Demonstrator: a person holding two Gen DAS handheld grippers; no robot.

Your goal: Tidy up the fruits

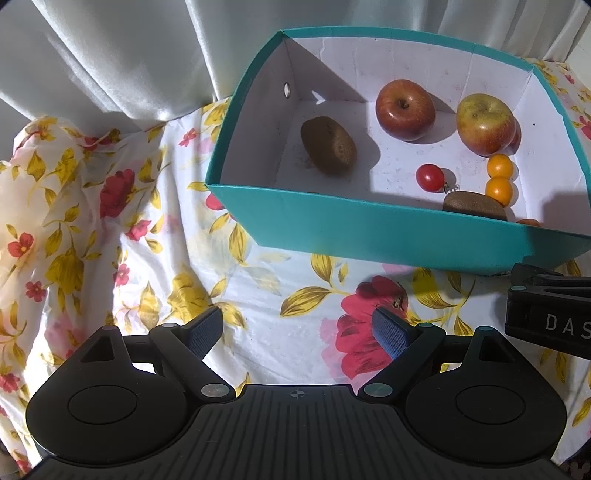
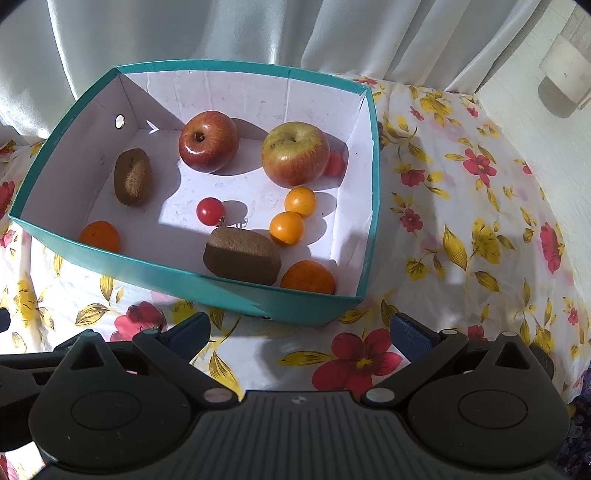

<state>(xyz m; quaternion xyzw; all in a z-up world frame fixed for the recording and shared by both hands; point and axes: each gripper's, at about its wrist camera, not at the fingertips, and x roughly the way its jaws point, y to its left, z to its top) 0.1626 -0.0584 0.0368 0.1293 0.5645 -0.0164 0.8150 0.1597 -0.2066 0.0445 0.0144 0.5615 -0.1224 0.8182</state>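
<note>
Both the left gripper [image 1: 297, 330] and right gripper [image 2: 301, 332] hung empty, jaws apart, before the teal box [image 2: 207, 286]. All fruits lay inside, including 2 apples [image 2: 208, 142]; sorting seemed done or unstarted.

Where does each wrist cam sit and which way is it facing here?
Left wrist: rides on the left gripper, tilted steeply down across the floral cloth toward the teal box, seen from its left front; own open fingers show, plus part of the right gripper at the right edge.
Right wrist: rides on the right gripper, tilted down at the same box from nearer its right front corner; own open fingers show.
Shared: box, red apple, yellow-red apple, both kiwis, cherry tomato, cloth, curtain.
</note>
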